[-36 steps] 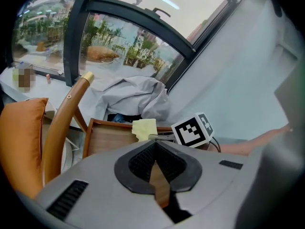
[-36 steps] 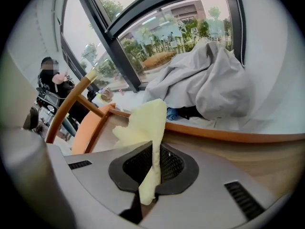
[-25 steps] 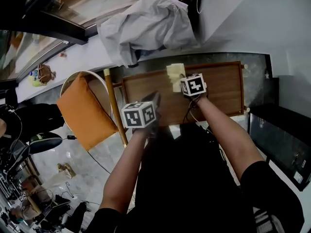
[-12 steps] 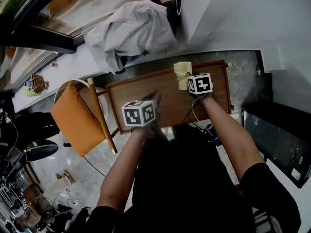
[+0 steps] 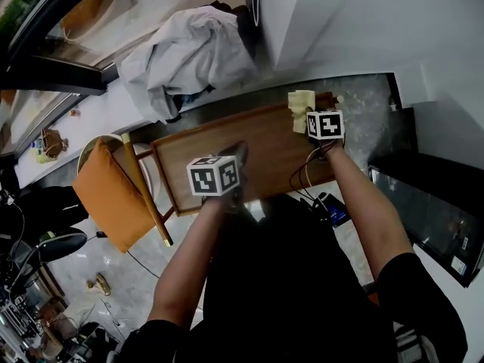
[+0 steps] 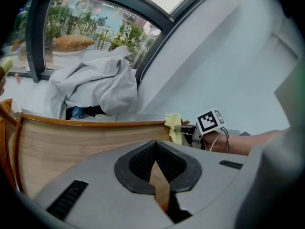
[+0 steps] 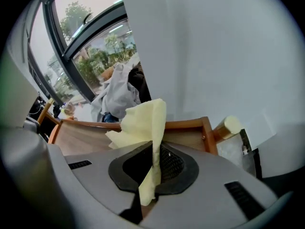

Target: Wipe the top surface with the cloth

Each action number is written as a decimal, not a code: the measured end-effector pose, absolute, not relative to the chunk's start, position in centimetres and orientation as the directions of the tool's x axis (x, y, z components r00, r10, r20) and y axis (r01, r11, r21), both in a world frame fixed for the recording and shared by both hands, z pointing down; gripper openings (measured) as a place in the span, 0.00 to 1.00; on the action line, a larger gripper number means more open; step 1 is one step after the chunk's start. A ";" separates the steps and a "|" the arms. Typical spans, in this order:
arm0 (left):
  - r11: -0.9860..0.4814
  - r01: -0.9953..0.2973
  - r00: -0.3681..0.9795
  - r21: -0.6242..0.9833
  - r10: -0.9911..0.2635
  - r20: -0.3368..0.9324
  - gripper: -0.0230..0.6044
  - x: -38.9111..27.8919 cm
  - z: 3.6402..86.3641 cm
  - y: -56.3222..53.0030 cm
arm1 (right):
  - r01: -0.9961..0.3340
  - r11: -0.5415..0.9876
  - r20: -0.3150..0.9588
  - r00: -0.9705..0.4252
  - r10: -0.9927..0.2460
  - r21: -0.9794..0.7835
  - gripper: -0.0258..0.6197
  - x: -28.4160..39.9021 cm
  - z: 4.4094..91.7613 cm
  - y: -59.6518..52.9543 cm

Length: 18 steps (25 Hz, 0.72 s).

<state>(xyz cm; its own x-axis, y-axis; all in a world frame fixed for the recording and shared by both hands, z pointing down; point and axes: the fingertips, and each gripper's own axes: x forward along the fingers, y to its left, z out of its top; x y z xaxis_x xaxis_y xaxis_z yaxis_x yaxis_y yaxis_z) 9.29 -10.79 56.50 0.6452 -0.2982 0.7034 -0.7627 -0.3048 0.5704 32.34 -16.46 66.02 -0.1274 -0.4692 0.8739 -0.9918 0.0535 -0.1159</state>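
The wooden table top [image 5: 257,150] lies slantwise below me. My right gripper [image 5: 311,118] is at its far right corner, shut on a pale yellow cloth [image 5: 300,106] that rests on the wood beside the raised rim. In the right gripper view the cloth [image 7: 140,123] stands up out of the gripper [image 7: 153,161] and spreads onto the table [image 7: 86,132]. My left gripper [image 5: 236,154] hovers over the near middle of the table. Its jaws are shut with nothing in them, as the left gripper view [image 6: 156,168] shows. That view also catches the cloth [image 6: 173,125] at the right.
A chair with an orange cushion [image 5: 113,187] stands left of the table. A heap of grey-white clothing [image 5: 189,55] lies on the sill behind it. A white wall [image 5: 340,21] rises behind the right corner. A dark cabinet [image 5: 431,203] stands at the right, with cables [image 5: 306,174] hanging near the front edge.
My right gripper has slid the cloth rightward along the far edge to the table's right corner. The left gripper has stayed over the near middle.
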 end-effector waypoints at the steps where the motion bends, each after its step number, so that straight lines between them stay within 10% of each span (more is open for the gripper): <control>1: -0.308 -0.761 0.647 0.570 -0.297 0.703 0.05 9.5 56.5 -10.9 | -0.993 0.046 0.874 -0.115 -0.472 -0.106 0.09 33.0 65.9 -16.4; 18: -0.290 -0.763 0.646 0.578 -0.319 0.693 0.05 8.2 55.5 -10.8 | -0.991 -0.128 0.894 0.083 -0.441 0.029 0.09 38.6 65.4 -15.7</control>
<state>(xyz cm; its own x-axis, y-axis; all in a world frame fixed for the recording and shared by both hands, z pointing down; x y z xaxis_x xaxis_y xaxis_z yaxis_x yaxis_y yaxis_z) 8.24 -10.82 55.51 0.6464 -0.3191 0.6931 -0.7629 -0.2896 0.5781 38.65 -15.65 65.43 0.0829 -0.4409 0.8937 -0.9913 -0.1282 0.0287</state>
